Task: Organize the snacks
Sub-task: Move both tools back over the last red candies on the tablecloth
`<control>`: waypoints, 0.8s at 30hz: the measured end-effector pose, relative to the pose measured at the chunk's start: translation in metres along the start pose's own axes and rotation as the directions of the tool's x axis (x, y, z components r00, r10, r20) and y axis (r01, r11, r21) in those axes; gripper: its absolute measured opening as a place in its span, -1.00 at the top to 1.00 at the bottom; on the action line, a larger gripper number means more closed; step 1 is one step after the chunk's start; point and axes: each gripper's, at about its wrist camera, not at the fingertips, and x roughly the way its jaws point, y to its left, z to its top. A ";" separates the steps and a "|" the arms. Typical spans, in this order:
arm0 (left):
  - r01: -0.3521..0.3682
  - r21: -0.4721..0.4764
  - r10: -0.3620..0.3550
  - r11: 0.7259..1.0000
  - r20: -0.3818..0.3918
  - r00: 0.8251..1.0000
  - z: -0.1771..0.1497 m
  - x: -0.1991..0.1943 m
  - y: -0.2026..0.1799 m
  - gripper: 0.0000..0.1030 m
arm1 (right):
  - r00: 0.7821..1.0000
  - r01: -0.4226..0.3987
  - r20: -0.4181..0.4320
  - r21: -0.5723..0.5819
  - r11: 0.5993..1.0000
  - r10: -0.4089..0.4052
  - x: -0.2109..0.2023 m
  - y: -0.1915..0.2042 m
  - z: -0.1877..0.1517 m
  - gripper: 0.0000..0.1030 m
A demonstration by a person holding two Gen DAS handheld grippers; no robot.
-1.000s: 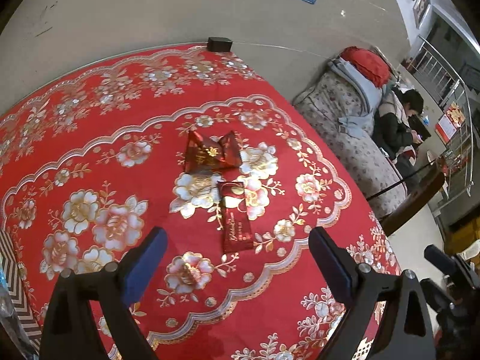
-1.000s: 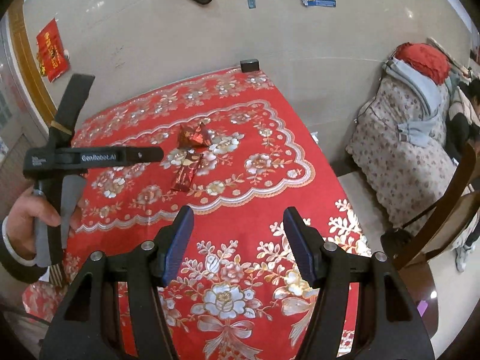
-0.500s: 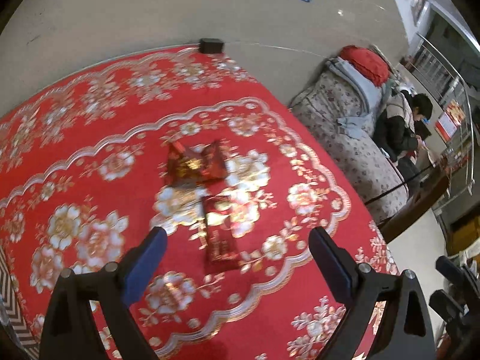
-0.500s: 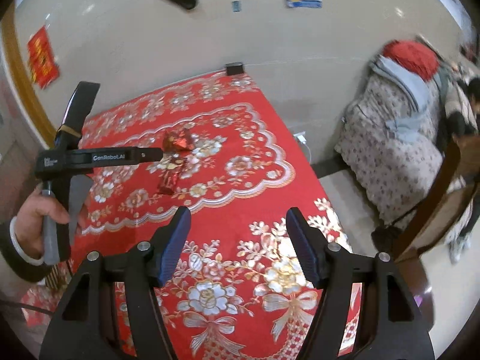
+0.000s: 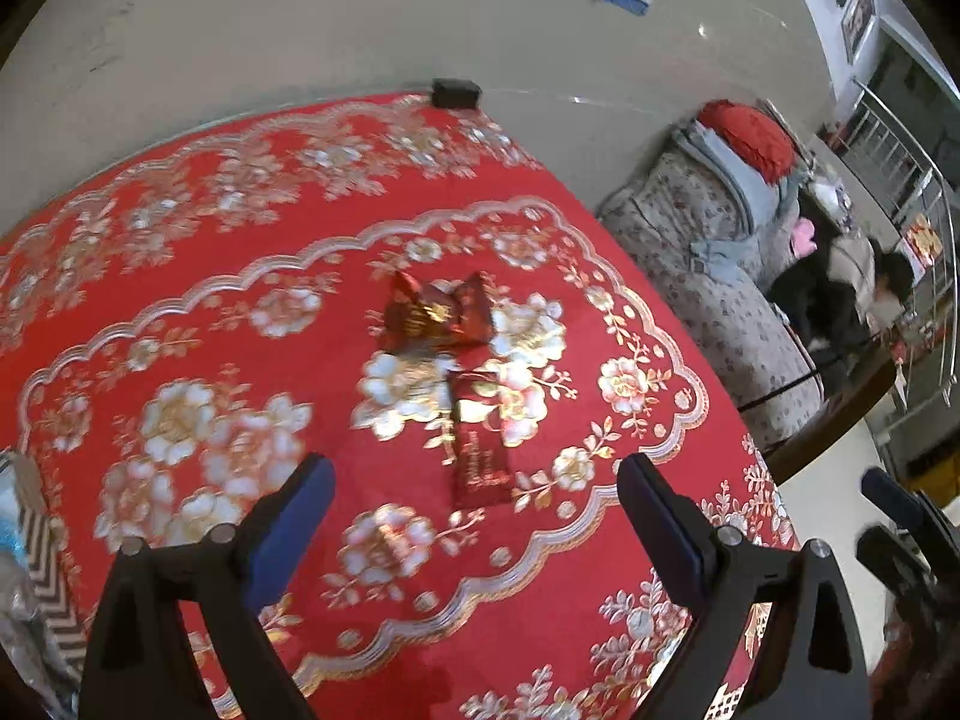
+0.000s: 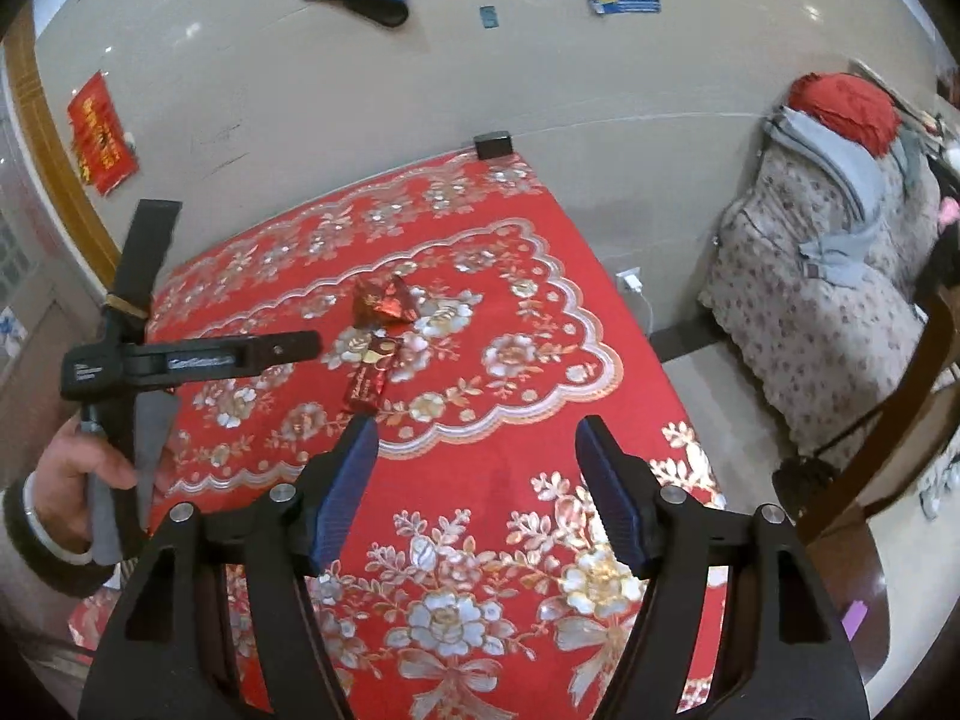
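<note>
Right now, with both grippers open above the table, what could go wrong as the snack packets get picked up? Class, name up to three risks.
1. The long flat packet lies flush on the tablecloth; the left gripper might pinch cloth with it.
2. The crinkled packets sit close behind it, so a reach could nudge them.
3. The right gripper, whose jaws have just been opening with nothing between them, hovers nearby; both could collide.

My right gripper (image 6: 477, 468) is a black plastic frame with two triangular cut-out arms, silver screws at the joints, and ribbed blue pads on its fingers (image 6: 348, 483). My left gripper (image 5: 474, 516) matches it, blue pads and silver screws; its black side bears small white lettering. My left hand (image 6: 78, 480) wears a dark sleeve cuff and a pale bangle.
</note>
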 end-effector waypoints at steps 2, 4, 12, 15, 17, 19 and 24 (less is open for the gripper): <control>-0.033 -0.008 0.033 0.999 0.029 0.999 -0.003 -0.013 0.008 -0.87 | 1.000 -0.012 -0.003 -0.008 1.000 0.012 0.005 0.000 0.004 -0.35; -0.061 -0.020 0.062 0.998 0.051 0.997 -0.006 -0.023 0.019 -0.87 | 0.999 -0.040 -0.002 -0.006 0.999 0.040 0.013 -0.002 0.010 -0.35; -0.152 -0.184 0.164 0.971 0.050 0.985 -0.017 -0.038 0.072 -0.87 | 0.983 -0.175 -0.079 -0.077 0.982 0.169 0.077 0.021 0.052 -0.35; -0.143 -0.243 0.155 0.959 0.032 0.987 -0.020 -0.035 0.080 -0.87 | 0.974 -0.211 -0.119 -0.183 0.960 0.192 0.103 0.045 0.071 -0.35; -0.136 -0.251 0.142 0.958 0.008 0.990 -0.022 -0.027 0.075 -0.87 | 0.969 -0.231 -0.147 -0.263 0.937 0.198 0.118 0.057 0.079 -0.35; -0.130 -0.237 0.132 0.963 -0.011 0.991 -0.024 -0.018 0.064 -0.87 | 0.966 -0.236 -0.185 -0.343 0.909 0.181 0.137 0.063 0.089 -0.35; -0.084 -0.129 0.082 0.988 -0.023 0.996 -0.018 0.013 0.022 -0.87 | 0.955 -0.257 -0.223 -0.299 0.919 0.194 0.161 0.041 0.110 -0.35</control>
